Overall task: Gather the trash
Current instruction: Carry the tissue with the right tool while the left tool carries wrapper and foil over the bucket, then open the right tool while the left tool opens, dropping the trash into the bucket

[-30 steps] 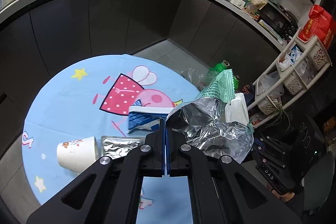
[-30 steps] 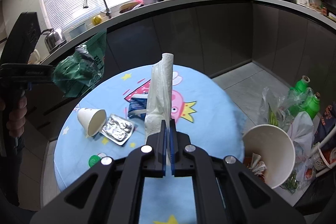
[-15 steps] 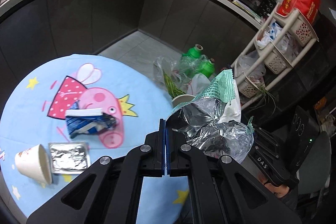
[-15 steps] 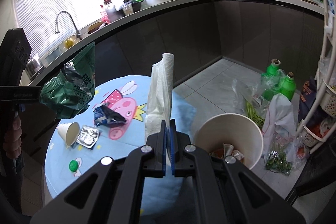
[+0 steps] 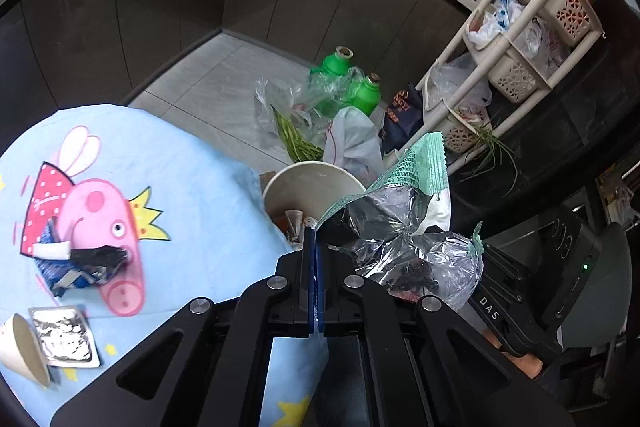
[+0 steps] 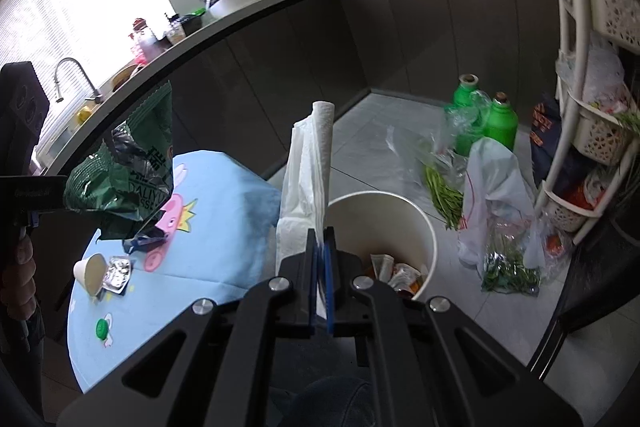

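both grippers swung from table toward white paper bin (image 6: 384, 227). right gripper (image 6: 319, 287) clenched on upright white tissue (image 6: 308, 171), bin directly ahead-below, nearer; left gripper (image 5: 315, 283) pinching green foil snack bag (image 5: 400, 227).

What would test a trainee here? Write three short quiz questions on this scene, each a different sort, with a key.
1. True or false: the left claw is shut on the green snack bag.
2. The right claw holds: A) the paper cup B) the white paper towel C) the green bottle cap.
3. Fill in: the bin stands on the ____ beside the table.

Key: 1 true; 2 B; 3 floor.
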Tool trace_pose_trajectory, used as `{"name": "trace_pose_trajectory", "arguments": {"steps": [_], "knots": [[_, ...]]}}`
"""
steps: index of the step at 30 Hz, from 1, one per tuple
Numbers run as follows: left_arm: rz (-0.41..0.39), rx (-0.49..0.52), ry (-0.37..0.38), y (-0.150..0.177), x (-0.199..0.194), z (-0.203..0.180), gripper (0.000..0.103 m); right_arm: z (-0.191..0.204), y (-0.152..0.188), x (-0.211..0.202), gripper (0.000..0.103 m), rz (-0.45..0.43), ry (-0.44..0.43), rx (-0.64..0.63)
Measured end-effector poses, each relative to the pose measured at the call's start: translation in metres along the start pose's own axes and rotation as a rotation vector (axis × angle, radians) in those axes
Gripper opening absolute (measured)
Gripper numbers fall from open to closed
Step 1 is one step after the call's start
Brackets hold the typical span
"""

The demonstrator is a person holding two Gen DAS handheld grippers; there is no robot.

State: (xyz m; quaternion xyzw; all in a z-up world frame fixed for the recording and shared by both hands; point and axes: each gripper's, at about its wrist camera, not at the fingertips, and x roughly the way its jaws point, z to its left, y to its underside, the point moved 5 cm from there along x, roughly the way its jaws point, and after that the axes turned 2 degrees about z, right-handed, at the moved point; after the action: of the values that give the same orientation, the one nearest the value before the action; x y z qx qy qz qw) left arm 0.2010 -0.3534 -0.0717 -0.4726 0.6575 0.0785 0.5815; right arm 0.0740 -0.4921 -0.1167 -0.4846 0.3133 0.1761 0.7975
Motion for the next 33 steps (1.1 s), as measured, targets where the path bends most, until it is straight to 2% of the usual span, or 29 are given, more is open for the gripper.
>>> {"name": "trace_pose_trajectory", "arguments": {"steps": [9, 18, 23, 24, 25, 26, 27, 28, 29, 30, 31, 32, 33], "knots": [[0.079, 0.017, -0.03, -0.021, 0.069, -0.005, 0.001, -0.046, 0.012, 0.042, 0.006, 0.071, 0.04, 0.075], [0.166, 0.023, -0.079, -0.031, 0.137, 0.006, 0.001, -0.064, 0.019, 0.09, 0.006, 0.144, 0.061, 0.096], [0.177, 0.043, -0.119, -0.033, 0.155, 0.008, 0.002, -0.067, 0.022, 0.11, 0.007, 0.176, 0.069, 0.089], [0.169, 0.045, -0.117, -0.035, 0.155, 0.007, 0.01, -0.067, 0.022, 0.113, 0.008, 0.18, 0.073, 0.082], [0.163, 0.048, -0.115, -0.035, 0.154, 0.006, 0.03, -0.067, 0.023, 0.116, 0.018, 0.188, 0.078, 0.071], [0.153, 0.053, -0.12, -0.037, 0.154, 0.005, 0.044, -0.067, 0.023, 0.119, 0.038, 0.187, 0.085, 0.06], [0.128, 0.061, -0.134, -0.039, 0.151, 0.005, 0.063, -0.067, 0.023, 0.119, 0.047, 0.182, 0.091, 0.052], [0.102, 0.07, -0.145, -0.042, 0.148, 0.004, 0.069, -0.067, 0.024, 0.119, 0.054, 0.176, 0.098, 0.039], [0.078, 0.087, -0.153, -0.044, 0.144, 0.003, 0.073, -0.067, 0.024, 0.119, 0.056, 0.173, 0.102, 0.026], [0.066, 0.098, -0.157, -0.045, 0.142, 0.0, 0.084, -0.066, 0.024, 0.118, 0.061, 0.168, 0.101, 0.013], [0.051, 0.103, -0.162, -0.047, 0.139, -0.001, 0.093, -0.066, 0.024, 0.116, 0.074, 0.159, 0.104, 0.006], [0.022, 0.105, -0.165, -0.048, 0.134, -0.002, 0.094, -0.066, 0.023, 0.113, 0.086, 0.146, 0.108, -0.005], [0.007, 0.108, -0.162, -0.049, 0.131, -0.004, 0.094, -0.066, 0.023, 0.111, 0.092, 0.137, 0.108, -0.016]]}}
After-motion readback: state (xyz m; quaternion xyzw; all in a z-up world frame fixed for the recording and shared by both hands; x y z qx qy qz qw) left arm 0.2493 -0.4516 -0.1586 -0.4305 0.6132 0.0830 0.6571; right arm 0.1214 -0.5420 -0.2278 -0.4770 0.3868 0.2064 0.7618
